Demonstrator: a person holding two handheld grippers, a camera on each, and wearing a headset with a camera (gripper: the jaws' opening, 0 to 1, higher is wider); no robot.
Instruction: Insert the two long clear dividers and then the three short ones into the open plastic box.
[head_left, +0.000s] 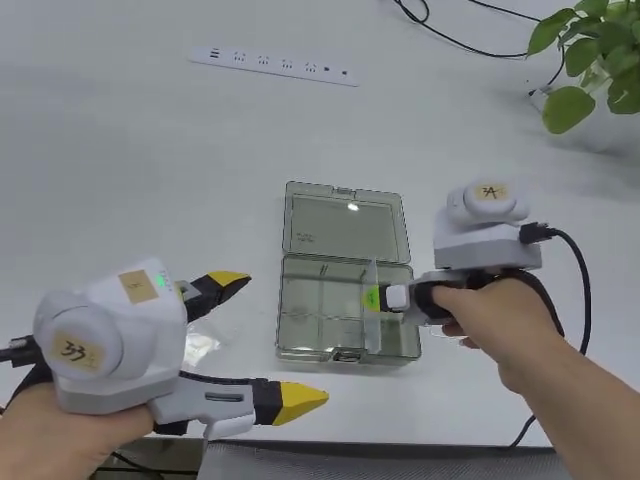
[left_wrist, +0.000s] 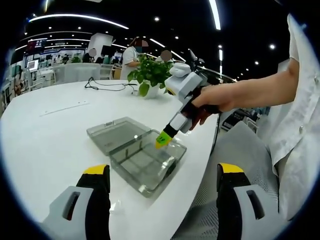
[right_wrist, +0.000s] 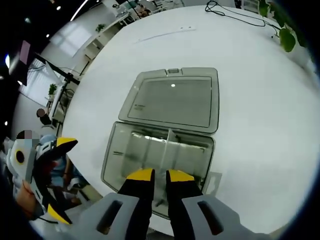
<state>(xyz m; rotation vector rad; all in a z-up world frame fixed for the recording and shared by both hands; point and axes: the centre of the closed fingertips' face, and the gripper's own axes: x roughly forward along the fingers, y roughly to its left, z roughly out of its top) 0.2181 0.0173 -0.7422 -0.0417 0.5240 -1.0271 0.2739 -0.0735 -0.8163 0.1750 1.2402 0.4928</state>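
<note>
The open, smoky clear plastic box (head_left: 300, 310) lies mid-way across the white worktop (head_left: 150, 150). The right gripper (head_left: 375, 298), fingers nearly closed, seemingly pinches a long clear divider (head_left: 371, 335) upright inside the box. The left gripper (head_left: 278, 340) hovers near-left, fingers wide apart and empty.

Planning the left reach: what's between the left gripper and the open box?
Loose clear plastic pieces, apparently dividers, lie on the table between the open left gripper and the box; the head view shows it best.

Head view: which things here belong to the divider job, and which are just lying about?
Job: box; divider, clamped in the right gripper; left gripper, open.
Lying about: power strip; plant.
</note>
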